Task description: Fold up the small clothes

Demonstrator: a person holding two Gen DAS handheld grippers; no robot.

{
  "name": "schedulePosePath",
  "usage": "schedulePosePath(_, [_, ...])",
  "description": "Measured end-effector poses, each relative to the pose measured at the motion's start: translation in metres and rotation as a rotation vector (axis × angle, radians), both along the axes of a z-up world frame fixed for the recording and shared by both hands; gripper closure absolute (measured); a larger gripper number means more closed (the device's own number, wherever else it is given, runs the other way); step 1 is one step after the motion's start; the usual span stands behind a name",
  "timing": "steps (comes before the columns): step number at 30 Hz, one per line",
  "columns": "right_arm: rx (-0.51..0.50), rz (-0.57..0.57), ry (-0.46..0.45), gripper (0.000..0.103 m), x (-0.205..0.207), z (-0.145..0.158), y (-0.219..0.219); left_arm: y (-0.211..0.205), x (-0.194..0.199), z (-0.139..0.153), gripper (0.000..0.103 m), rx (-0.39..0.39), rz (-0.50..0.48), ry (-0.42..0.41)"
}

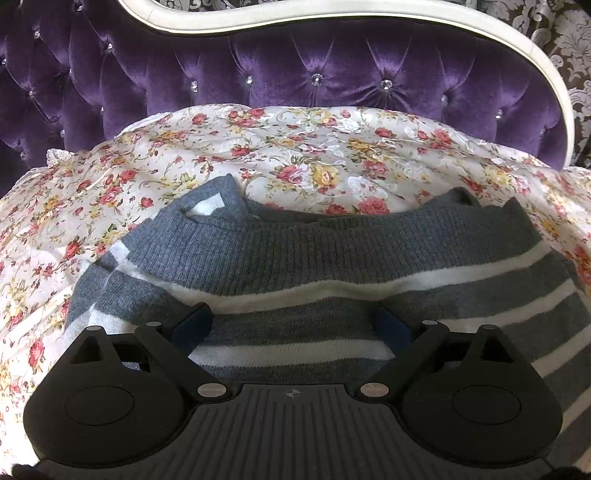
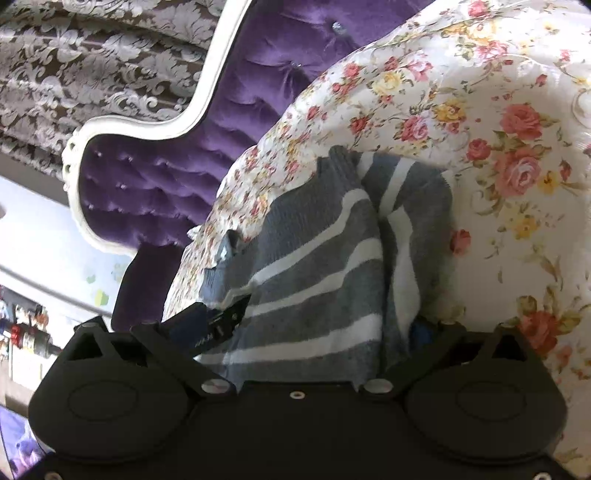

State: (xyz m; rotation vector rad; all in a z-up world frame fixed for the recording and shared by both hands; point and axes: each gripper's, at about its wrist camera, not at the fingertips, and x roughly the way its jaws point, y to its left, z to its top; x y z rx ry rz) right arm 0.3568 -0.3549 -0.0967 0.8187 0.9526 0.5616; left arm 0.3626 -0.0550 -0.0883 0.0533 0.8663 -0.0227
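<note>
A small grey knit sweater with white stripes (image 1: 295, 258) lies on a floral bedspread (image 1: 295, 155). Its ribbed hem is folded over toward me. My left gripper (image 1: 291, 325) is open, its jaws spread wide just above the striped fabric, holding nothing. In the right wrist view the sweater (image 2: 314, 258) is bunched and folded between the spread fingers of my right gripper (image 2: 306, 328). The jaws stand wide apart with the cloth lying between them, not pinched. A small tag (image 2: 225, 251) shows at the sweater's left edge.
A purple tufted headboard (image 1: 258, 70) with a white frame (image 1: 369, 22) stands behind the bed. Patterned wallpaper (image 2: 92, 55) is beyond it. The bedspread (image 2: 480, 129) surrounds the sweater on all sides.
</note>
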Motion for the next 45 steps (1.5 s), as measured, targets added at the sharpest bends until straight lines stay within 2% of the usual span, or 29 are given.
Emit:
schedulePosePath(6, [-0.038,0.046,-0.036,0.0,0.0,0.002,0.005,0.0,0.0,0.0,0.007,0.0,0.0,-0.003])
schedulePosePath(8, [-0.055,0.044,-0.03,0.006,0.0,0.003,0.005,0.0,-0.001,0.0,0.007,0.0,0.0,-0.005])
schedulePosePath(10, [-0.084,0.035,-0.015,0.031,0.0,0.002,0.004,0.0,-0.001,0.0,0.007,0.001,0.0,-0.007])
schedulePosePath(15, [-0.164,0.014,0.007,0.069,0.0,0.0,0.001,0.0,-0.001,0.001,0.007,0.0,-0.001,-0.006])
schedulePosePath(17, [-0.178,0.007,0.007,0.078,0.0,0.001,-0.001,0.0,-0.001,0.0,0.007,0.0,-0.001,-0.005])
schedulePosePath(22, [-0.194,-0.001,-0.026,0.079,-0.003,0.011,0.0,0.001,0.003,0.006,0.009,-0.005,-0.028,0.017])
schedulePosePath(24, [-0.188,-0.002,-0.033,0.079,-0.003,0.013,0.0,0.005,0.004,0.013,0.014,-0.016,-0.035,0.035])
schedulePosePath(26, [-0.184,-0.002,-0.034,0.079,-0.003,0.013,0.0,0.006,-0.001,0.022,0.019,-0.009,-0.039,0.025])
schedulePosePath(30, [-0.18,-0.007,-0.032,0.079,-0.003,0.013,-0.001,0.006,-0.028,0.036,0.019,-0.005,-0.066,0.004])
schedulePosePath(37, [-0.181,-0.01,-0.034,0.079,-0.004,0.014,-0.002,0.006,-0.071,0.018,0.017,0.006,-0.067,0.002])
schedulePosePath(45, [-0.179,-0.013,-0.023,0.078,-0.003,0.012,-0.002,0.001,-0.068,0.006,0.009,0.037,-0.064,-0.008])
